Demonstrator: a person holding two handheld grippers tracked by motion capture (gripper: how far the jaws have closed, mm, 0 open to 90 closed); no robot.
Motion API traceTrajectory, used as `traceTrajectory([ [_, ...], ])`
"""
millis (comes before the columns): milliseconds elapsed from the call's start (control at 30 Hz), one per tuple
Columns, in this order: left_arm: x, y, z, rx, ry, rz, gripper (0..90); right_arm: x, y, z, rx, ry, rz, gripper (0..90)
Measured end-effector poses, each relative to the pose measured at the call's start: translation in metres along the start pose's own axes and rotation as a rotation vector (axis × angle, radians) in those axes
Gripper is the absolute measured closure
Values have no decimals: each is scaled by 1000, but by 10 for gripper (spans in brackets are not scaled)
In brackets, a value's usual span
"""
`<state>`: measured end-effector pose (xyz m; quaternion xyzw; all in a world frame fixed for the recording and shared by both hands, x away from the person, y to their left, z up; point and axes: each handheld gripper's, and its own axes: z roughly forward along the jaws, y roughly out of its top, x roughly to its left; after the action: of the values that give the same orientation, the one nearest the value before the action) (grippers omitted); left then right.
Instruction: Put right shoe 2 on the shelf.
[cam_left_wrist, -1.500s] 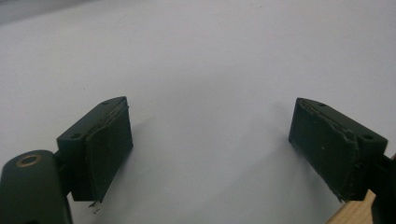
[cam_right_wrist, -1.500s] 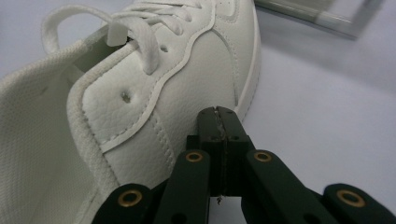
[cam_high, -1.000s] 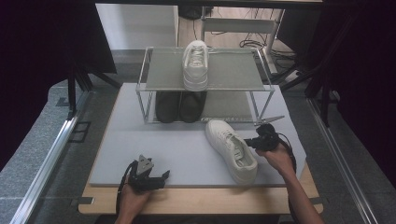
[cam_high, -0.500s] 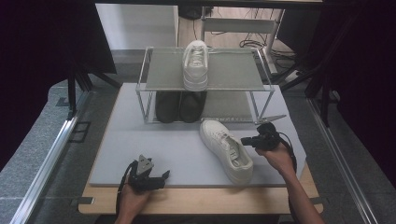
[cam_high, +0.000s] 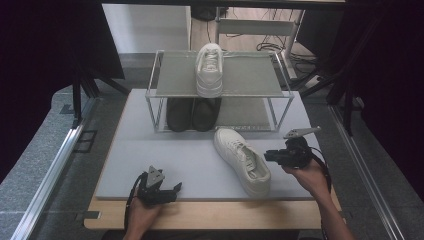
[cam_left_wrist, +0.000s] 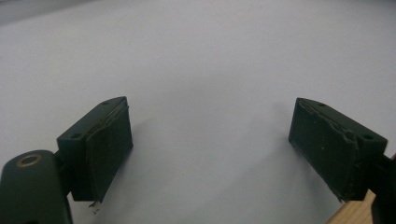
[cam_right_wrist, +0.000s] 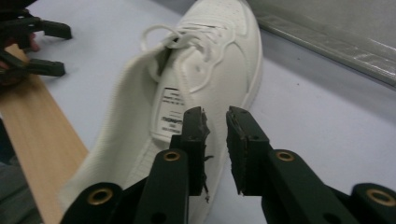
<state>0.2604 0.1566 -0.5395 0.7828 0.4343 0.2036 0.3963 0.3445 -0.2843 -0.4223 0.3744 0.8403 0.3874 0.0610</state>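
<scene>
**White shoe on mat, right hand-held gripper beside it**

A white shoe (cam_high: 243, 161) lies on the grey mat (cam_high: 190, 160) in the lower centre of the high view, toe pointing up-left toward the wire rack (cam_high: 220, 90).

The right hand-held gripper (cam_high: 270, 156) sits just right of the shoe's heel end. In the right gripper view its jaws are nearly pressed together with a narrow gap and nothing between them; the shoe is just behind them.

The left hand-held gripper (cam_high: 176, 188) rests at the lower left, at the mat's near edge, jaws spread wide and empty.

A second white shoe (cam_high: 209, 69) sits on the rack's top shelf. A dark pair (cam_high: 192, 114) stands below.
</scene>
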Motion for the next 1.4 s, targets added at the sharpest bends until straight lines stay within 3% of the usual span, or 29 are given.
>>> traceTrajectory([
  [167, 0, 0, 0, 0, 0, 0, 131, 11, 3, 0, 1, 27, -15, 700],
  [367, 0, 0, 0, 0, 0, 0, 132, 15, 6, 15, 18, 35, -19, 663],
  [867, 0, 0, 0, 0, 0, 0, 132, 9, 11, 38, 66, -19, -19, 614],
  [1133, 0, 0, 0, 0, -1, -1, 132, 13, 14, 37, 77, -63, -9, 777],
  [1400, 0, 0, 0, 0, -1, -1, 132, 5, 17, 28, 49, -23, 99, 816],
])
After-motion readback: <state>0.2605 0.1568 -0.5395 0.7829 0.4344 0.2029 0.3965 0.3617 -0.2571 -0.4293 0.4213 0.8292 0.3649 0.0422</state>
